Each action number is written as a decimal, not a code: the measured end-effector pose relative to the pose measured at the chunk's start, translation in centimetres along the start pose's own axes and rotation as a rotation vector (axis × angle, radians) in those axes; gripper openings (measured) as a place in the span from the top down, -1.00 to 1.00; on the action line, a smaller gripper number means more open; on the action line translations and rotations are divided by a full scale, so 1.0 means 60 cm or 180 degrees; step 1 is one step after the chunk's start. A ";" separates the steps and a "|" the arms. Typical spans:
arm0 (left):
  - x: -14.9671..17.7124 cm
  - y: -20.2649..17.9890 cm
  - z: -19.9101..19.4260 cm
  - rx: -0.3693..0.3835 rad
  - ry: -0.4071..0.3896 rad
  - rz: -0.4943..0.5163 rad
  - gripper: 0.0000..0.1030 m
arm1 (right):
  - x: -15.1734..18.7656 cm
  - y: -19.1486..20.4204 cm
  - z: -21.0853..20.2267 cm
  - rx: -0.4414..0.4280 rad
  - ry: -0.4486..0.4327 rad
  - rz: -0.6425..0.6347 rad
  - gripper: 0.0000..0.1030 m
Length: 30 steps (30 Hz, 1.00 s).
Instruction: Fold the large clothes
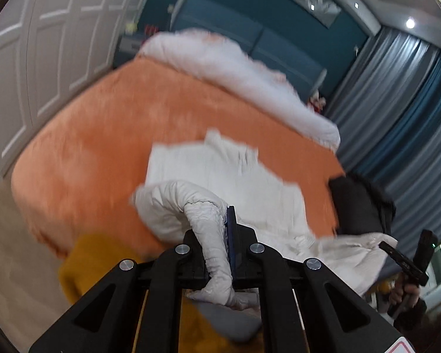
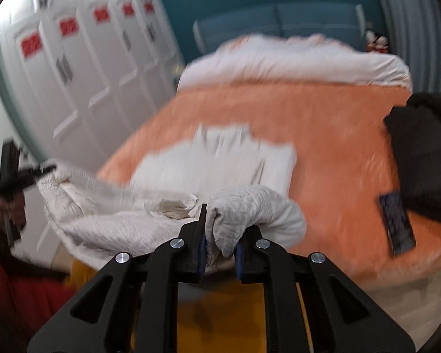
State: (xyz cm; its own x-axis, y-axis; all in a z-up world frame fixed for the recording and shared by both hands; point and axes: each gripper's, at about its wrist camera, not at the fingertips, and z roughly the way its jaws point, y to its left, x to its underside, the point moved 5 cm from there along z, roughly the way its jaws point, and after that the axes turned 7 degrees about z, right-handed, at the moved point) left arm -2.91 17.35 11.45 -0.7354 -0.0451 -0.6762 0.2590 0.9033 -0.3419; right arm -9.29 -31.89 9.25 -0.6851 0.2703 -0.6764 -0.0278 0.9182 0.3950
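Note:
A large white quilted garment (image 1: 238,173) lies on the orange bed cover (image 1: 117,123), its near part lifted off the bed. My left gripper (image 1: 220,235) is shut on a bunched fold of it at the left end. My right gripper (image 2: 219,235) is shut on another bunched fold (image 2: 250,209) at the right end. The lifted edge (image 2: 108,223) stretches between the two grippers. The garment's far part (image 2: 220,153) rests flat on the cover. The right gripper shows at the left wrist view's lower right (image 1: 405,261); the left gripper shows at the right wrist view's left edge (image 2: 17,173).
A rolled white duvet (image 1: 250,76) lies along the bed's head. A dark garment (image 2: 426,153) and a dark flat object (image 2: 397,223) sit at the bed's right side. White wardrobe doors (image 1: 44,44) stand left, grey-blue curtains (image 1: 411,103) right. Something yellow (image 2: 220,317) is below the grippers.

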 end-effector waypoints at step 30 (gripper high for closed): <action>-0.196 0.150 0.321 0.0059 0.0317 0.0014 0.61 | -0.187 -0.113 0.298 -0.0174 -0.0841 0.1392 0.45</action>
State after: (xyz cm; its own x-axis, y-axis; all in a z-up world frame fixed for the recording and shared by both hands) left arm 20.14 17.76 3.75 -0.7925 0.0024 -0.6099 0.2733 0.8954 -0.3516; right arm 11.61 -35.95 3.06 -0.4341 0.6962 -0.5718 0.1776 0.6884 0.7033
